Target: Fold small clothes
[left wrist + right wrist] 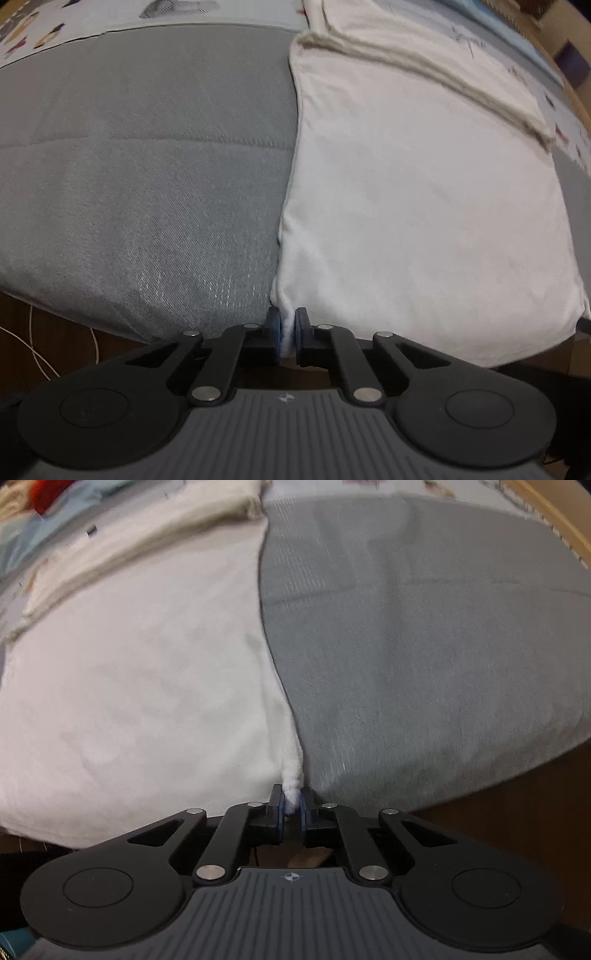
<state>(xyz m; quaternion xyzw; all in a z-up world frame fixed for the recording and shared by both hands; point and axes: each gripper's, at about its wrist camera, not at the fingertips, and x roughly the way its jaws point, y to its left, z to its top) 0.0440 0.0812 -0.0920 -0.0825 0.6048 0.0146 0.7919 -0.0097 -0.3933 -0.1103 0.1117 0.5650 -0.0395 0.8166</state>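
Note:
A white garment (424, 206) lies flat on a grey cushion (147, 184). In the left wrist view it fills the right half. My left gripper (287, 334) is shut on its near left corner at the cushion's front edge. In the right wrist view the same white garment (140, 686) fills the left half over the grey cushion (424, 646). My right gripper (291, 806) is shut on its near right corner, which is bunched between the blue pads. A folded hem band (424, 70) crosses the garment's far end.
A patterned sheet (74, 18) lies beyond the cushion. More clothes, red and light blue (48, 498), are piled at the far left of the right wrist view. A wooden frame (554, 513) runs along the far right. A white cable (37, 350) lies on the dark floor below the cushion.

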